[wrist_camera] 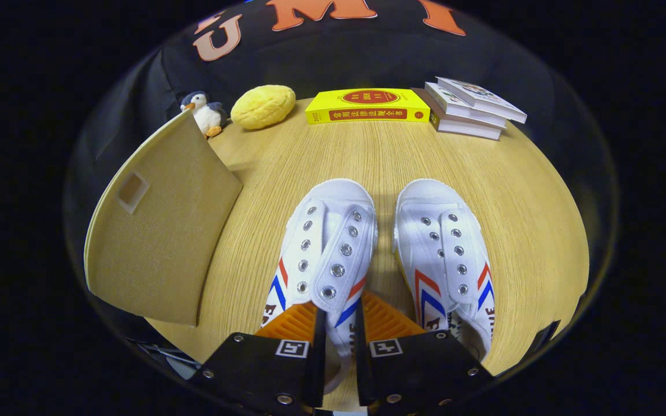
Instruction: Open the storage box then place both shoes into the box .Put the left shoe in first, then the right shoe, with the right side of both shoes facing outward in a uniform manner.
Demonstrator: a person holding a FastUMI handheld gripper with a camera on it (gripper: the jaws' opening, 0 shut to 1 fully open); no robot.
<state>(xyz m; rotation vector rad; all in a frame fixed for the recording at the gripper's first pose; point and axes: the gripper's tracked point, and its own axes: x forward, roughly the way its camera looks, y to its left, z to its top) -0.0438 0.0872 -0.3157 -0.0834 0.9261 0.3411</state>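
Observation:
Two white canvas shoes with red and blue chevrons lie side by side on the wooden table [518, 196], toes pointing away from me. My gripper [339, 315] is shut on the left shoe [324, 248], its two fingers pinching the right-hand eyelet flap near the shoe's opening. The right shoe [446, 254] rests just to the right of the fingers, untouched. The beige fabric storage box [159, 225] stands to the left of the shoes, its flat lid or side panel, with a small label window, tilted toward me. Its inside is hidden.
Along the table's far edge sit a small penguin plush [204, 112], a yellow round cushion [262, 106], a thick yellow book [367, 106] and a stack of three books [472, 108]. Bare wood lies between the shoes and these items.

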